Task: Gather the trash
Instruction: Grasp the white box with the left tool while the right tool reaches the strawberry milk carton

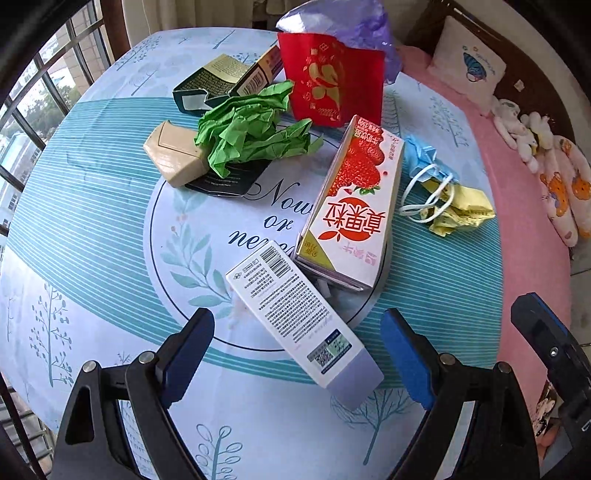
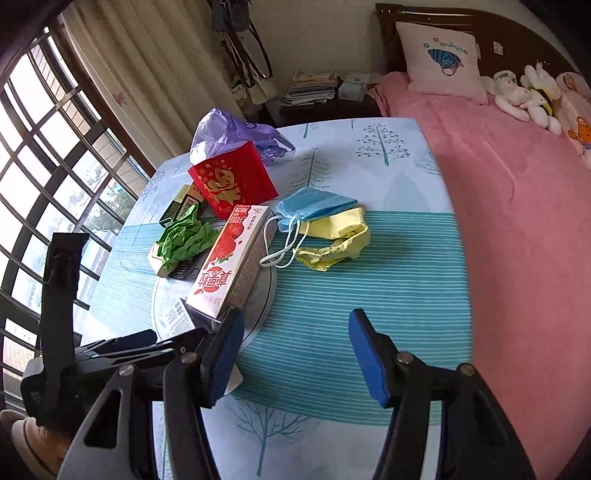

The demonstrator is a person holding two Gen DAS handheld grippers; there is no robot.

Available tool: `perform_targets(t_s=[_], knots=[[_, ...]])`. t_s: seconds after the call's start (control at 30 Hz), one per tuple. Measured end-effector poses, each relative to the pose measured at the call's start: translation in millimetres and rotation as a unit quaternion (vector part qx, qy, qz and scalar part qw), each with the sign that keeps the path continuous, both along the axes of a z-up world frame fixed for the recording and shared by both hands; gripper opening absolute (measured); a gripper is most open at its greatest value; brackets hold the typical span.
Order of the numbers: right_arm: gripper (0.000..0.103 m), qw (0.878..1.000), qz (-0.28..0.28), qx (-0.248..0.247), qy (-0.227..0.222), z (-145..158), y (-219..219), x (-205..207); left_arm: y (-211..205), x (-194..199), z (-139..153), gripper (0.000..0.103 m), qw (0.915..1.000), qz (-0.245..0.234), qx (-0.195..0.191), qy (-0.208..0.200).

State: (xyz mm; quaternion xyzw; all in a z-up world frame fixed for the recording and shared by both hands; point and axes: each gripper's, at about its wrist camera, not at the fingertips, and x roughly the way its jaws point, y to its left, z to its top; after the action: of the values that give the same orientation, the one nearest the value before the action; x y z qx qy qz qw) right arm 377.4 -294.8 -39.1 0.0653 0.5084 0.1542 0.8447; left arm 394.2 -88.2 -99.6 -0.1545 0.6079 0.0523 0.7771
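Trash lies on the patterned tablecloth. My left gripper is open, pointing steeply down, and a white barcode box lies flat between its blue pads without touching them. Behind the box leans a strawberry milk carton. Farther back are crumpled green paper, a beige box, a dark green box, a red paper bag and a purple plastic bag. A blue face mask and crumpled yellow paper lie to the right. My right gripper is open over bare striped cloth, holding nothing.
A bed with a pink blanket, a pillow and plush toys borders the table's right side. A barred window and a curtain are to the left. A nightstand with stacked papers stands beyond the table.
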Motion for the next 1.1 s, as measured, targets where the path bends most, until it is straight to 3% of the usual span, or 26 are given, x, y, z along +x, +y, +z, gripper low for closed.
perform_targets(t_s=[0.03, 0.17, 0.27, 0.33, 0.53, 0.67, 0.77, 0.97, 1.1], knots=[[0.059, 1.0, 0.004, 0.002, 0.004, -2.1, 0.6, 3.9, -1.1, 1.9, -4.8, 0.087, 1.0, 0.005, 0.005, 0.006], [0.059, 0.999, 0.026, 0.011, 0.017, -9.7, 8.0, 14.7, 1.0, 4.4, -26.3, 0.058, 0.999, 0.025, -0.009, 0.035], [0.059, 0.998, 0.042, 0.021, 0.028, -14.7, 18.2, 22.3, 6.5, 1.1, -26.3, 0.038, 0.9989, 0.036, -0.006, 0.029], [0.059, 0.998, 0.052, 0.027, 0.036, -17.8, 26.5, 27.6, 13.6, -3.0, -26.2, 0.036, 0.9985, 0.046, -0.007, 0.029], [0.06, 0.994, 0.074, 0.041, 0.067, -28.3, 60.0, 42.2, 39.7, -12.4, -17.3, 0.036, 0.9966, 0.066, 0.043, 0.022], [0.07, 0.993, 0.078, 0.036, 0.08, -35.7, 83.7, 51.6, 61.7, -12.5, -8.3, 0.036, 0.9943, 0.085, 0.063, 0.011], [0.076, 0.994, 0.062, 0.025, 0.083, -42.3, 97.3, 60.0, 78.3, -9.8, 0.1, 0.036, 0.9922, 0.1, 0.075, 0.0], [0.077, 0.995, 0.008, -0.013, 0.1, -63.2, 114.8, 80.0, 111.5, -4.9, 11.3, 0.036, 0.9879, 0.125, 0.091, -0.011], [0.078, 0.993, 0.004, -0.043, 0.109, -75.7, 124.7, 87.1, 122.3, -0.5, 9.2, 0.036, 0.9866, 0.134, 0.092, -0.015]])
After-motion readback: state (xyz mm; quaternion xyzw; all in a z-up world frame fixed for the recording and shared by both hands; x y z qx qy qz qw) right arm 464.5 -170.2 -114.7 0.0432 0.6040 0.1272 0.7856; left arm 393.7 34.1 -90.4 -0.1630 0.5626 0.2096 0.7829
